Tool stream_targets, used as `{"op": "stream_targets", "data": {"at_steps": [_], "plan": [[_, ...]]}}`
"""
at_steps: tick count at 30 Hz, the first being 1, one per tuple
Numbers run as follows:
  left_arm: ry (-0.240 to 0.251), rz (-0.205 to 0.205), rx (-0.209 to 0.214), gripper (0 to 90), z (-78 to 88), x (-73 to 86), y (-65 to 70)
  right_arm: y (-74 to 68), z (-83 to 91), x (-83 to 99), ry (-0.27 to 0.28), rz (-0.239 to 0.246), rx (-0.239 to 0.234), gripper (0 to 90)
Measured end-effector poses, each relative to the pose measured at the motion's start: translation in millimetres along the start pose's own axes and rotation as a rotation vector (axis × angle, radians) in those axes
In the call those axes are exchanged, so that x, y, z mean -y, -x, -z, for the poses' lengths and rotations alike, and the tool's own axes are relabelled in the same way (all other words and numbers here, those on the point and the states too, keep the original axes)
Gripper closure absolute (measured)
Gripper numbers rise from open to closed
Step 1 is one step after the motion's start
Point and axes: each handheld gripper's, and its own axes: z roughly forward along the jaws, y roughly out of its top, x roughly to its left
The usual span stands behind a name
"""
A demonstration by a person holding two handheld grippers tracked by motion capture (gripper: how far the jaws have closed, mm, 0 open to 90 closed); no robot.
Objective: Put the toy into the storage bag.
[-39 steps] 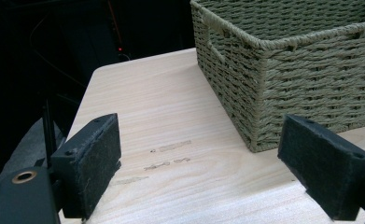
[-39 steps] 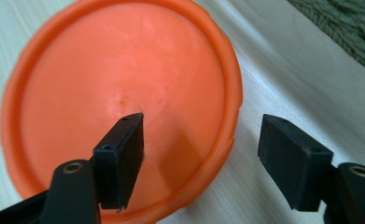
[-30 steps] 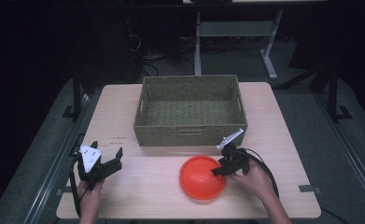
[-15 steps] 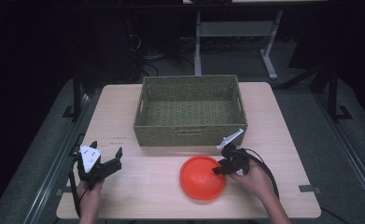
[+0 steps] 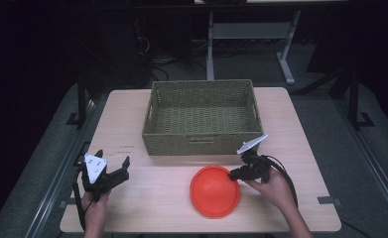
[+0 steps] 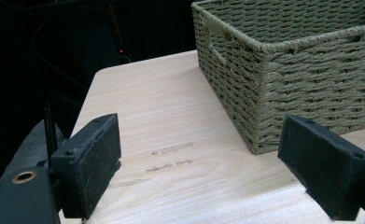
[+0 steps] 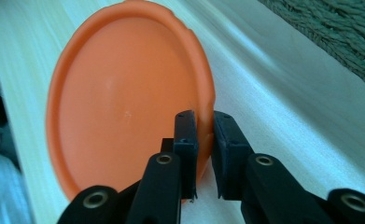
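- Right gripper [image 5: 235, 173] sits at the near-right part of the table [image 5: 305, 148], person's right hand [image 5: 273, 188] behind it, cable looping off to the right.
- Its jaws have just been closing; now pinched narrow on the right rim of the orange plate [image 5: 215, 191]. Right gripper view: the two black pads [image 7: 187, 140] sit either side of the plate's edge [image 7: 124, 107], rim between them, pads pressing on it.
- Plate is on the tabletop, near-centre, just in front of the woven basket [image 5: 201, 119], apart from it. Whether it's lifted off the wood at the gripped side: can't tell.
- Left gripper [image 5: 113, 171] at the near-left corner of the table, held in the left hand [image 5: 95, 206], white 3-cornered plate on top. Jaws spread wide, nothing between them.
- Left gripper view: pads [image 6: 94, 163] far apart, bare wood btwn them, basket corner [image 6: 287, 70] ahead on the right, a few faint scuff marks [image 6: 171, 156] on the wood.
- Basket looks empty inside, sits mid-table twd the far edge, well apart from the left gripper.
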Motion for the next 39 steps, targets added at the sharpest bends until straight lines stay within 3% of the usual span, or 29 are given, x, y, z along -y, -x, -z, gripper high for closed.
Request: {"op": "stream_targets", "data": {"at_steps": [3,11,18,29,39], "plan": [[-0.001,-0.008,0.0,12.7,0.5,-0.1,-0.2,-2.4,4.5,0.3,0.007,-0.007,-0.006,81.3],[0.003,-0.003,0.0,12.7,0.1,-0.1,0.8,-19.5,21.4,-8.7,0.024,0.046,-0.007,82.1],[0.001,-0.007,-0.002,12.7,0.3,0.1,1.3,-35.5,42.6,-15.0,0.082,0.087,0.039,82.3],[-0.005,-0.021,-0.001,12.8,0.6,0.2,1.8,-52.2,65.3,-29.8,0.05,0.147,0.106,82.3],[0.0,-0.01,-0.006,12.7,0.2,0.3,0.7,-52.7,82.2,-39.7,0.044,0.159,0.155,82.3]]}}
